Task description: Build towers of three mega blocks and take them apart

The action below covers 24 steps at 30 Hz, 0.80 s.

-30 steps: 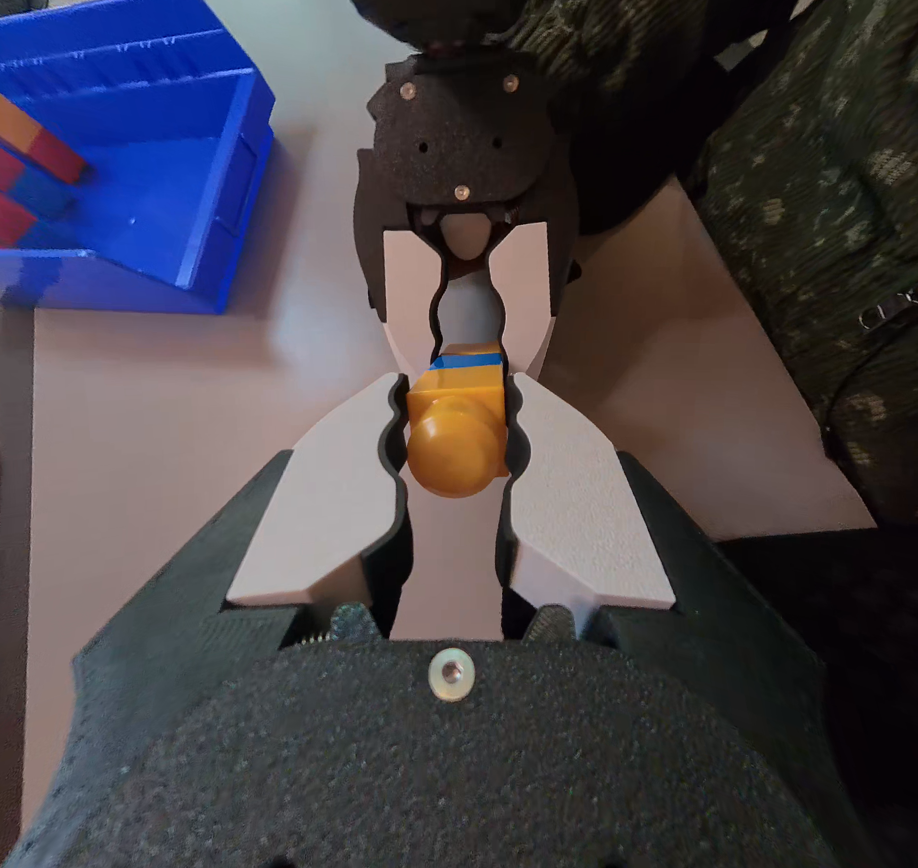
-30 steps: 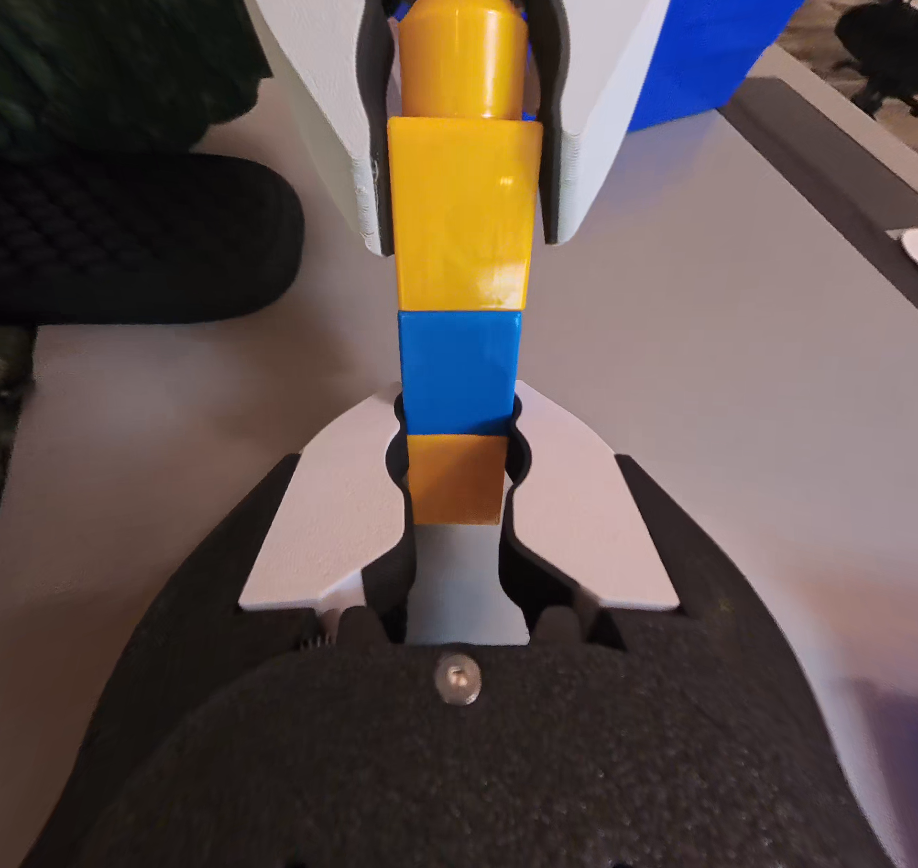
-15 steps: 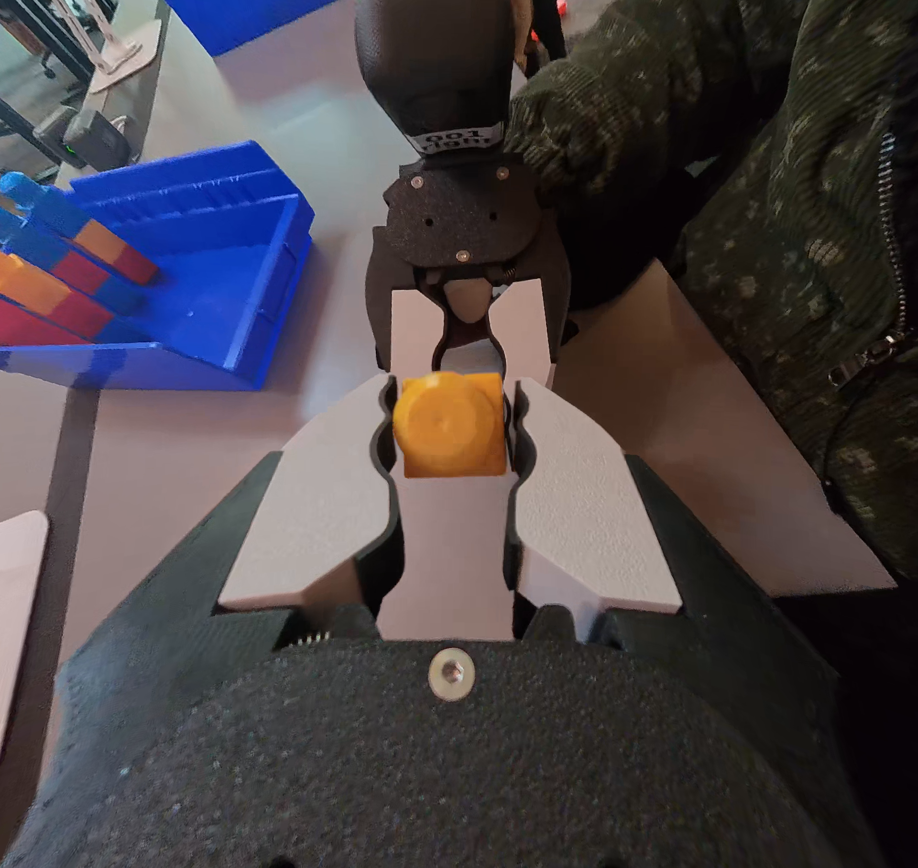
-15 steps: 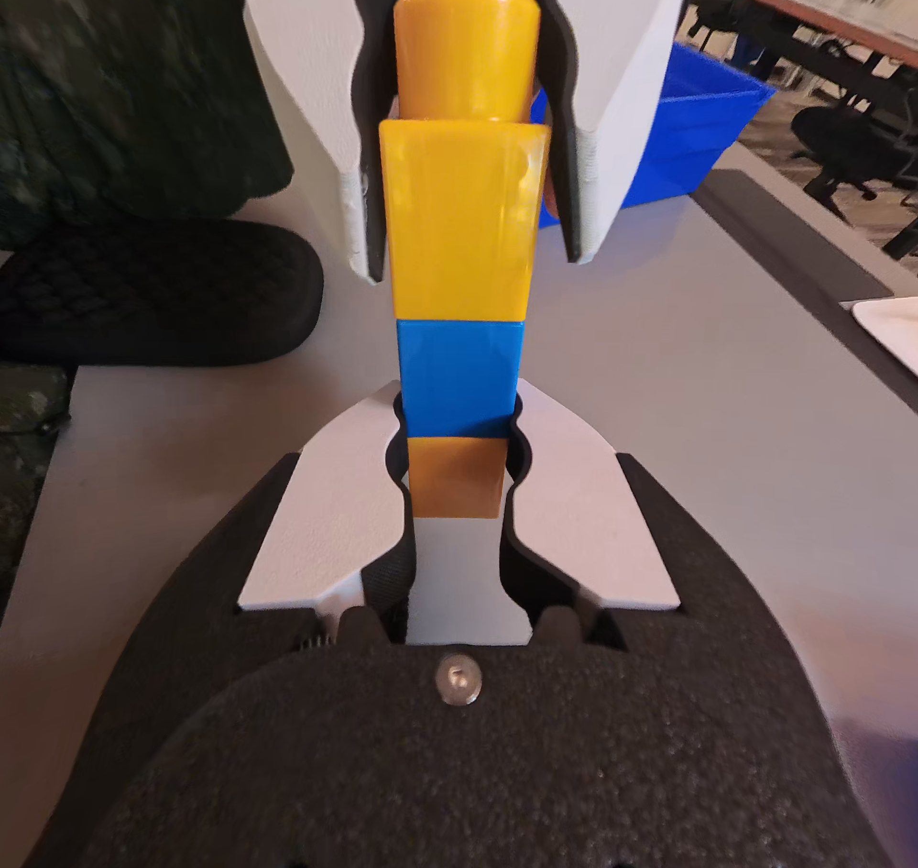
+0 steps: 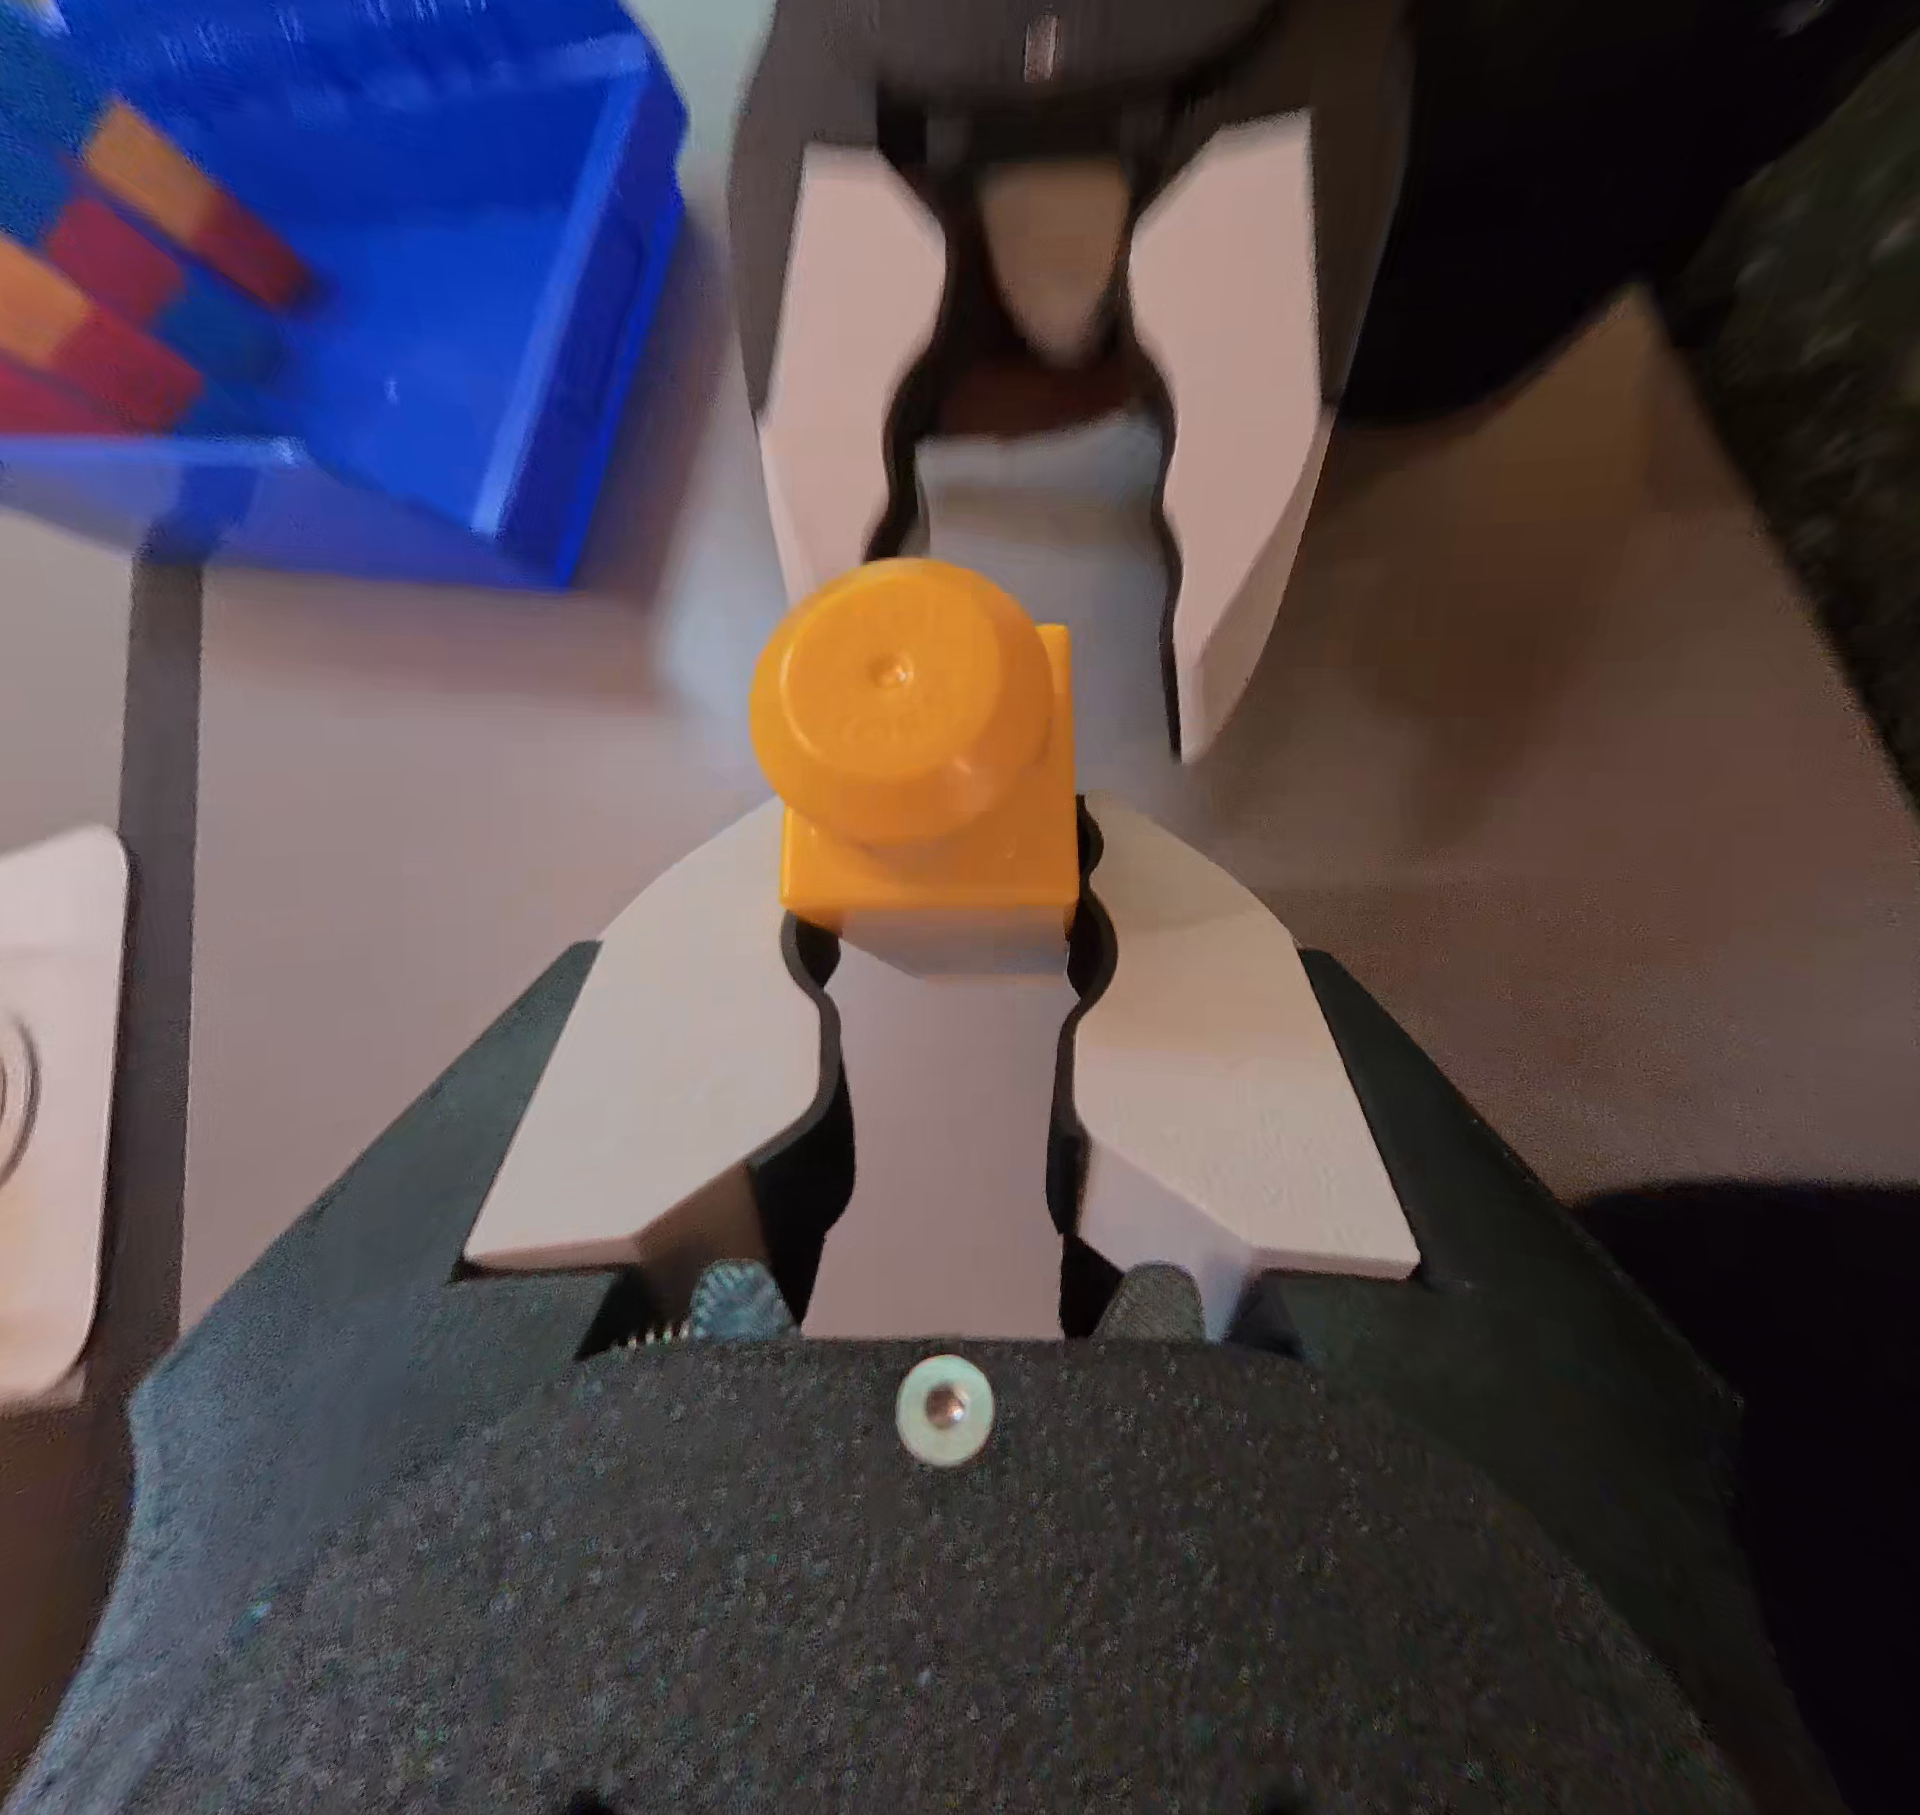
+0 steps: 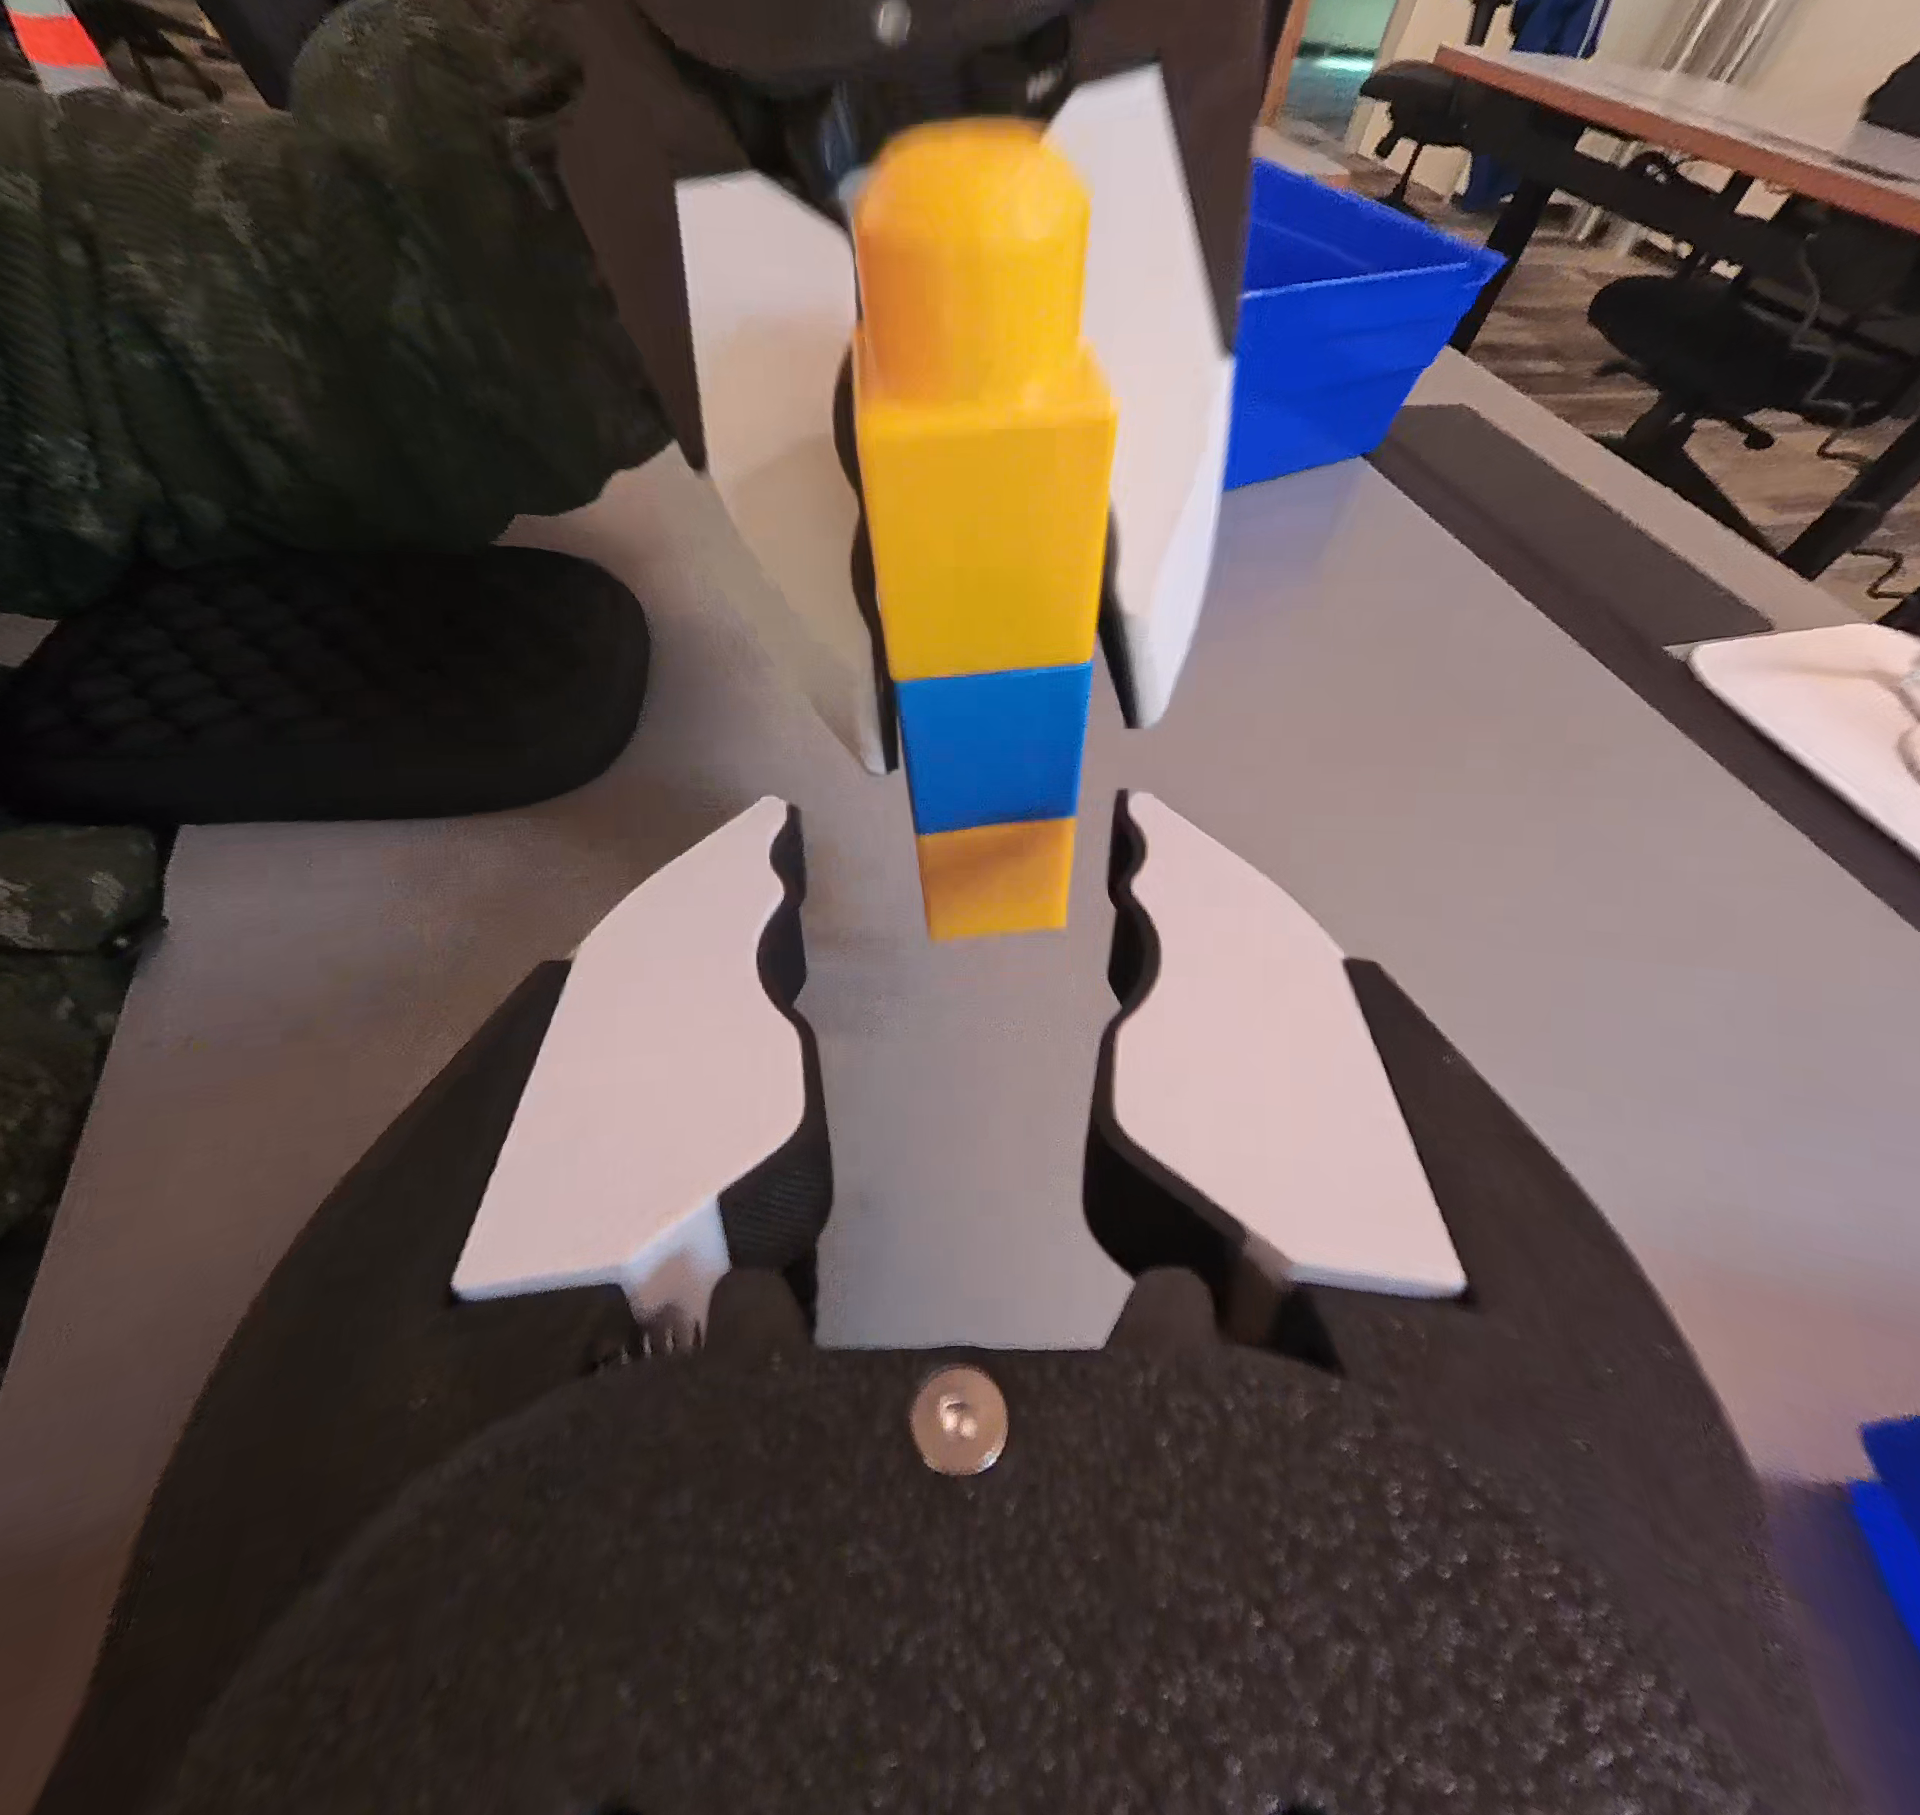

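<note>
While my left claw (image 5: pixel 940 887) clamps the three-block tower (image 6: pixel 982 560), my right claw (image 6: pixel 956 861) gapes wide.
Blue bin (image 5: pixel 436 290) sits up-left of my left fingertips.

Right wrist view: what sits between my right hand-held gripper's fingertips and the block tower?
Nothing. In the right wrist view the right hand-held gripper is open; only bare grey table shows beside the tower, which the left hand-held gripper holds.
</note>
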Tool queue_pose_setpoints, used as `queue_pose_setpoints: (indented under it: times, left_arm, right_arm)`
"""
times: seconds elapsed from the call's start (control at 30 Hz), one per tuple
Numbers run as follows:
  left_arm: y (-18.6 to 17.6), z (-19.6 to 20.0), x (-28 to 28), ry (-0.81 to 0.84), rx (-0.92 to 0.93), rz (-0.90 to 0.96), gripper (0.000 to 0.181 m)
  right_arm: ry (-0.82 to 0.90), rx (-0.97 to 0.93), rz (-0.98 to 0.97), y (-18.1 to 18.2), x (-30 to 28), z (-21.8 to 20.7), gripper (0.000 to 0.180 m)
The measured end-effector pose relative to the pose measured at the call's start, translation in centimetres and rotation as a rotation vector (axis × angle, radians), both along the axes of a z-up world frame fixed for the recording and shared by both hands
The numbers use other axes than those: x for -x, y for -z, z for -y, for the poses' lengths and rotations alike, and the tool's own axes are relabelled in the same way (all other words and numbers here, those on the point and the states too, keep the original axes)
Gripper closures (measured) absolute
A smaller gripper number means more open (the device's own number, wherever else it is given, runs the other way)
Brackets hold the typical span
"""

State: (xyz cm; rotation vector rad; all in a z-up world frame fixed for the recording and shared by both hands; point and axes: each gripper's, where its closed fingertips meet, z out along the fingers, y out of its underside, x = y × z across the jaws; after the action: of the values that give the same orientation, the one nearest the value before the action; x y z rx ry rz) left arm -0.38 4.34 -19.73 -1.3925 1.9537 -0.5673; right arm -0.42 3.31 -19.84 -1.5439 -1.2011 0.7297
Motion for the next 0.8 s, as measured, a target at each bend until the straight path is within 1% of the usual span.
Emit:
queue_pose_setpoints:
  times: [0.13, 0.23, 0.27, 0.3, 0.33, 0.37, 0.47, 0.6, 0.73, 0.8]
  left_arm:
    - [3.2, -0.2, 1.6, -0.035, 0.02, -0.209, 0.139]
    - [5.0, 0.8, 1.5, -0.011, 0.003, -0.329, 0.139]
    - [5.2, 1.1, 1.2, -0.007, 0.0, -0.332, 0.139]
    - [5.2, 1.3, 1.0, -0.004, 0.003, -0.338, 0.139]
    - [5.2, 1.5, 1.1, 0.006, -0.002, -0.347, 0.139]
    - [5.3, 1.4, 1.2, 0.008, -0.012, -0.353, 0.139]
    - [5.0, 1.6, 0.9, 0.021, 0.02, -0.314, 0.14]
    - [3.4, 1.9, 0.5, 0.032, 0.088, -0.223, 0.142]
    - [4.1, 1.6, 1.2, 0.027, 0.065, -0.271, 0.143]
    - [4.0, 1.7, 1.2, 0.034, 0.077, -0.258, 0.143]
  right_arm:
    - [0.004, -0.042, -0.081, -2.2, -0.3, 0.1, 0.125]
    - [-0.008, -0.082, -0.051, -2.1, 0.6, 0.8, 0.126]
    - [-0.014, -0.09, -0.038, -1.9, 0.9, 0.9, 0.127]
    - [-0.024, -0.09, -0.025, -1.6, 1.1, 1.1, 0.132]
    - [-0.027, -0.08, -0.007, -1.2, 1.2, 1.1, 0.144]
    - [-0.031, -0.067, 0.006, -0.9, 1.1, 1.1, 0.147]
    - [-0.045, -0.054, 0.071, -0.3, 0.6, 1.2, 0.148]
    - [-0.049, -0.043, 0.199, 1.3, -0.2, 1.1, 0.15]
    - [-0.045, -0.054, 0.217, 2.1, 0.4, 1.0, 0.15]
    - [-0.045, -0.061, 0.226, 2.2, 0.5, 1.0, 0.15]
